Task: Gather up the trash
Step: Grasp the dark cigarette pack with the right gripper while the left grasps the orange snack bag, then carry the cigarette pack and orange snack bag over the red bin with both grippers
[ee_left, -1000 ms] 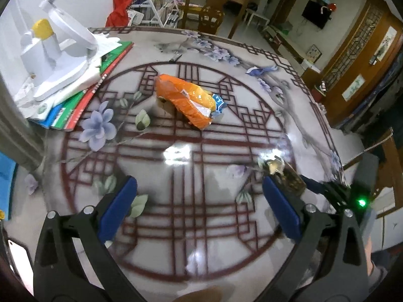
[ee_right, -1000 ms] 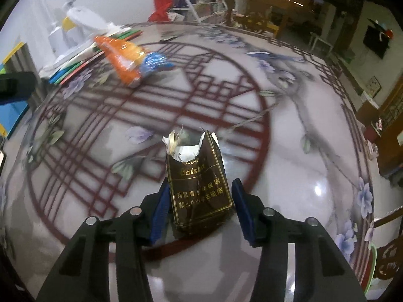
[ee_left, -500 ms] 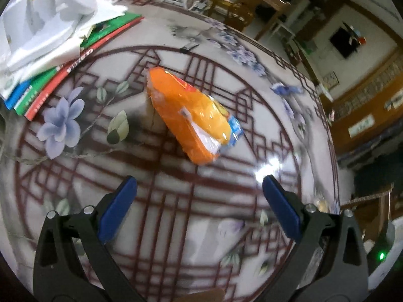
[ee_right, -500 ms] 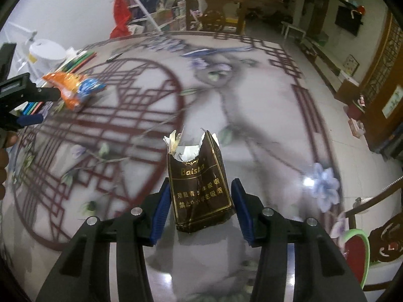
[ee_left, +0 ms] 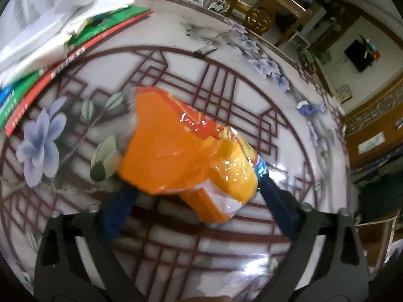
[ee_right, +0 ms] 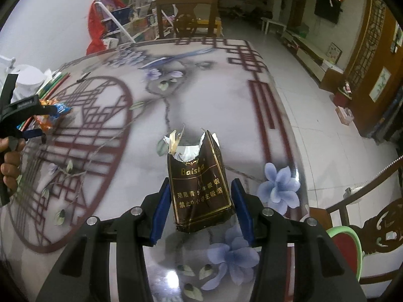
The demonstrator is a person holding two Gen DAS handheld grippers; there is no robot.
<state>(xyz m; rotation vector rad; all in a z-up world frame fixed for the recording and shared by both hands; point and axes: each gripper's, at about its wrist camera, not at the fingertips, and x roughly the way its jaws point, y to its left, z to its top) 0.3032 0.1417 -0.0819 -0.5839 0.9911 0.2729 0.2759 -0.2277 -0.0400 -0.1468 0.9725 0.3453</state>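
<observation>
2 grippers, 2 pieces of trash, patterned table (ee_right: 201, 95).
Right gripper (ee_right: 201, 206) clamps a torn brown cigarette pack (ee_right: 199, 188), white foil liner inside, contents hidden; only this view shows a hand (ee_right: 10, 166) far left. Left gripper (ee_left: 199, 196), jaws wide and just closing in, straddles the orange snack wrapper (ee_left: 181, 158) on the table, contact unclear; books (ee_left: 63, 58) beyond.

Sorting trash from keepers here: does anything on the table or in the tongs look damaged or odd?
Yes. The brown cigarette pack clamped in the right tongs is torn open at the top, its foil lining ragged. The orange snack wrapper, between the closing left tongs, lies crumpled on the table.
</observation>
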